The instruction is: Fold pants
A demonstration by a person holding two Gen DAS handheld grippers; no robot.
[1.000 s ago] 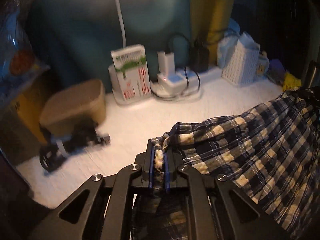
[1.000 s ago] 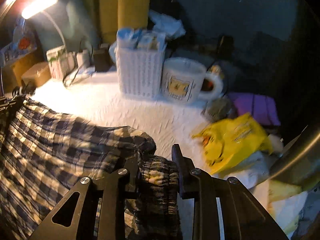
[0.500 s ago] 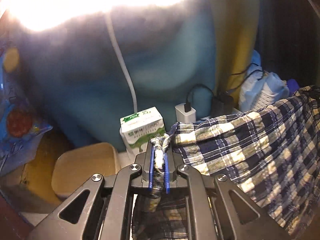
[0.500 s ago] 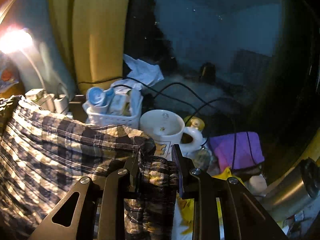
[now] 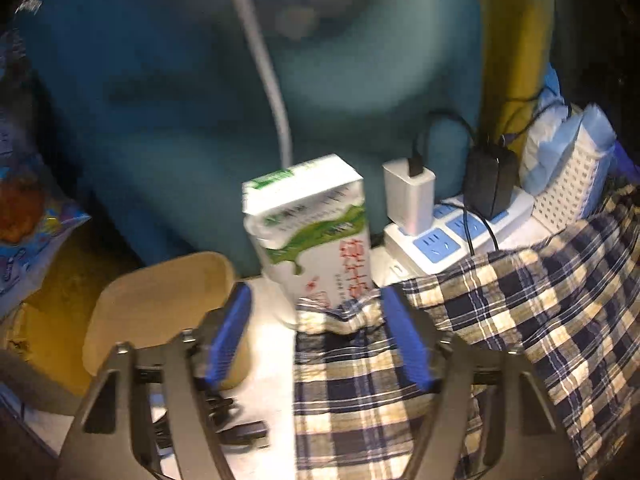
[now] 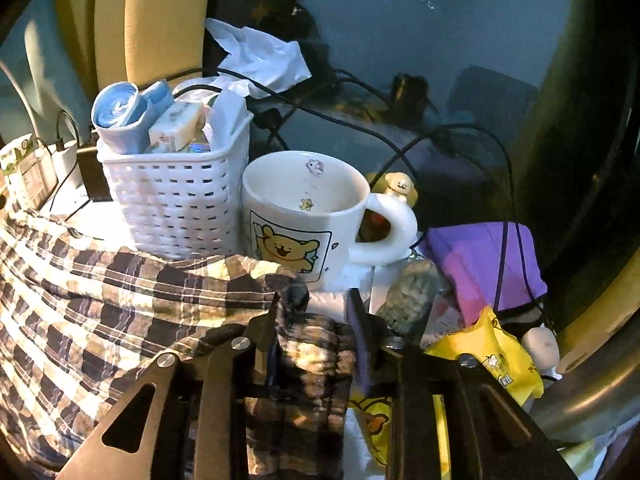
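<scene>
You see the pants (image 5: 500, 320) checked in navy, cream and white. Your left gripper (image 5: 316, 332) shows blue pads on black. The carton (image 5: 316, 232) is white with green and red print, the basket (image 6: 176, 200) white, the mug (image 6: 304, 216) white with a yellow bear.

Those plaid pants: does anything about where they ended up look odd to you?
Yes. The plaid pants lie bunched at the cluttered back of the desk, their edge over the power strip and against the milk carton, white basket and mug.
</scene>
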